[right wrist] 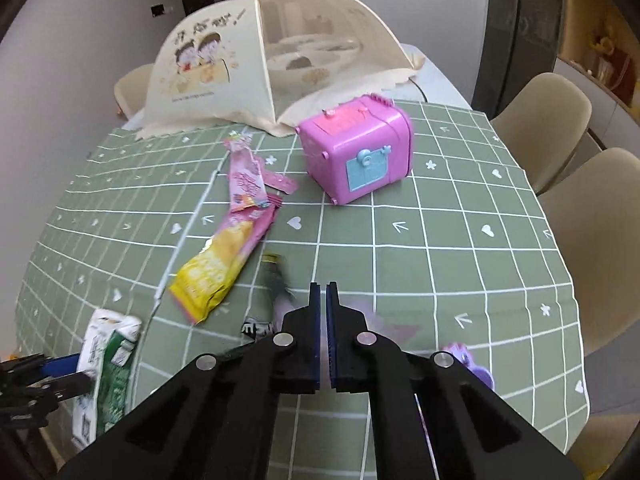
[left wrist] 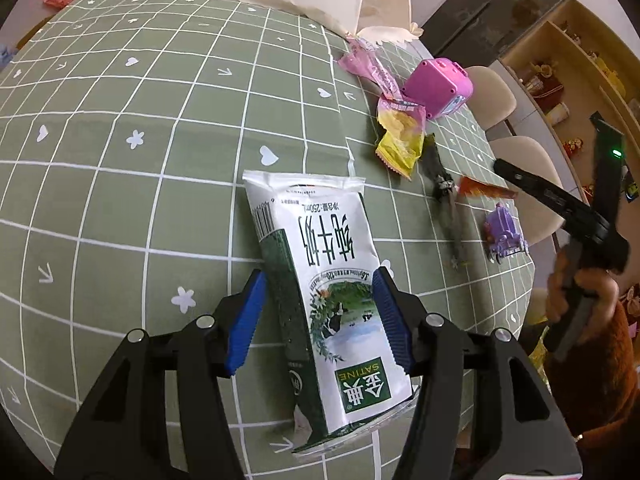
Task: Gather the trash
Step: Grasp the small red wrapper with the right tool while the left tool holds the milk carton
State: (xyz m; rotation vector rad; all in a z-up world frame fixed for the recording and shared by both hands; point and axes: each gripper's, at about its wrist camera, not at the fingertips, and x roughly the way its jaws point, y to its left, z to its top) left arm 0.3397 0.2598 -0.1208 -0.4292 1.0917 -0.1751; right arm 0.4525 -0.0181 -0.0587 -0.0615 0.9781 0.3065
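Listing what stands on the desk (left wrist: 120, 128), a round top under a green checked cloth: one flattened milk carton (left wrist: 320, 280), white and green, lying between the blue pads of the left tongs (left wrist: 320, 316), whose jaws stand partly apart and pressed to the carton's two long sides, so it is held, its far end reaching forward over the cloth; the grip sits low on the body, likely so the crushed carton does not fold or slip. Right tongs (right wrist: 323, 292): jaws drawn fully together, nothing visible between the pads, hovering above the cloth near the litter. Remaining trash, lying loose in a cluster toward the desk's far side: one yellow snack wrapper (right wrist: 212, 276), flat; one pink wrapper (right wrist: 246, 178) just beyond and touching it; one dark crumpled wrapper (right wrist: 276, 276) beside the yellow one; one small orange scrap (left wrist: 486, 190) near the edge, seen from the left wrist only. Not trash, by appearance: one pink toy box (right wrist: 356, 152), standing slightly tilted; one small purple toy (left wrist: 504, 232) near the rim; one cream mesh food cover (right wrist: 256, 64), tent-shaped, set over dishes at the back, presumably to shield them. Beige chairs (right wrist: 540, 128) ring the desk. No bin is in view, so where the carton is bound cannot be told. Judged status: collection under way, wrappers yet to be gathered.
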